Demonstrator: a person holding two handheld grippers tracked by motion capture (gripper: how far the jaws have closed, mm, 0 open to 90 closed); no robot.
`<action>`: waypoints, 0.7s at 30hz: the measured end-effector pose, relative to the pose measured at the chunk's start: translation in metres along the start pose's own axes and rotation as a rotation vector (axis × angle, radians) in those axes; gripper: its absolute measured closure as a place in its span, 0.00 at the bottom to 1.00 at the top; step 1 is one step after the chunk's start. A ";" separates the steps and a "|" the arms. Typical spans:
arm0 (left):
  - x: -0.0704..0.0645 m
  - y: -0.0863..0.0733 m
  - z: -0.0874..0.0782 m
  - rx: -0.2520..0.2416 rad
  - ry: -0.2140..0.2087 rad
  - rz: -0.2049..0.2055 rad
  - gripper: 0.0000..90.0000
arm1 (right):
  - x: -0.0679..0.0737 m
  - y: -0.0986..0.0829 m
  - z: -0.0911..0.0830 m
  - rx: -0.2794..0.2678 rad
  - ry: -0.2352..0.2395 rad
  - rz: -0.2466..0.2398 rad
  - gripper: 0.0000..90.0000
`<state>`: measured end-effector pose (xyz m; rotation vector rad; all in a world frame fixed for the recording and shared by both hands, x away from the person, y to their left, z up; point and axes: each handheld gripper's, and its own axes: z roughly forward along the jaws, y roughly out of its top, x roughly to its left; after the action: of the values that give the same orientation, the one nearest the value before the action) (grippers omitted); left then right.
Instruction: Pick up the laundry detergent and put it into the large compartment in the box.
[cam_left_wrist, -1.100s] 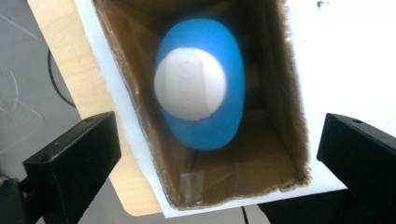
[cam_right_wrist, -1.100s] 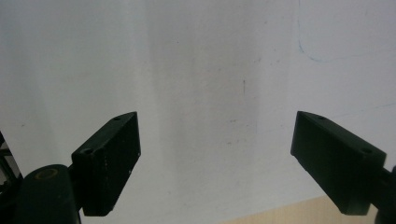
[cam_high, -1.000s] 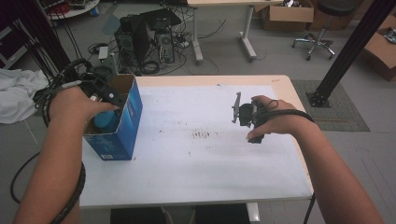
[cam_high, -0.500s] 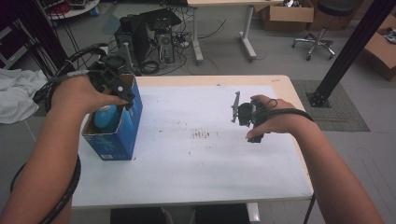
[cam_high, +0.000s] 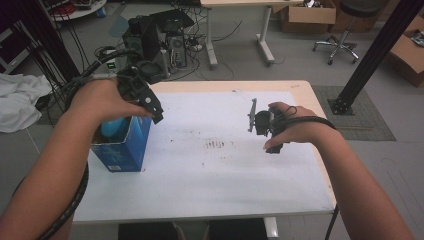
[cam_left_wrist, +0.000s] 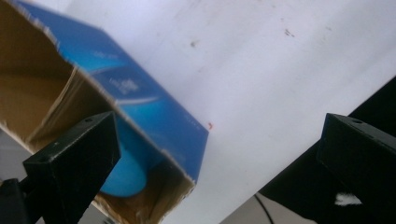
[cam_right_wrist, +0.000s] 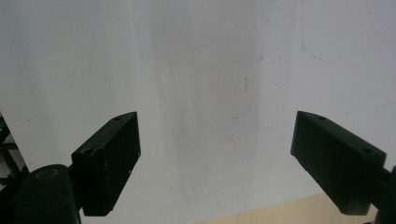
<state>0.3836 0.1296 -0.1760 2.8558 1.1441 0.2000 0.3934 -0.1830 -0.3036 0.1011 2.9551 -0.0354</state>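
Grippers were both spread wide and held nothing. The left gripper (cam_high: 150, 102) hung just above the open blue box (cam_high: 122, 150) at the left edge of the white table (cam_high: 215, 170). A blue thing (cam_left_wrist: 123, 175) sat inside the box. The right gripper (cam_high: 254, 116) hovered over bare table, well apart.

The open blue cardboard box (cam_left_wrist: 154, 126) carries pale printing on its side, too blurred to read, and no other text, label or number is legible anywhere.
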 end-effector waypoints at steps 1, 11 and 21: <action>-0.003 0.002 0.000 0.003 -0.001 0.018 0.00 | 0.000 0.000 0.000 0.000 0.001 -0.001 0.18; -0.035 0.016 -0.001 -0.014 -0.049 0.276 0.00 | 0.000 -0.002 -0.002 -0.007 0.006 -0.010 0.18; -0.058 0.019 0.006 -0.011 -0.084 0.492 0.00 | 0.002 -0.002 -0.002 -0.006 0.024 -0.014 0.18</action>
<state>0.3558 0.0754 -0.1861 3.0463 0.4076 0.1030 0.3912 -0.1849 -0.3015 0.0806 2.9793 -0.0281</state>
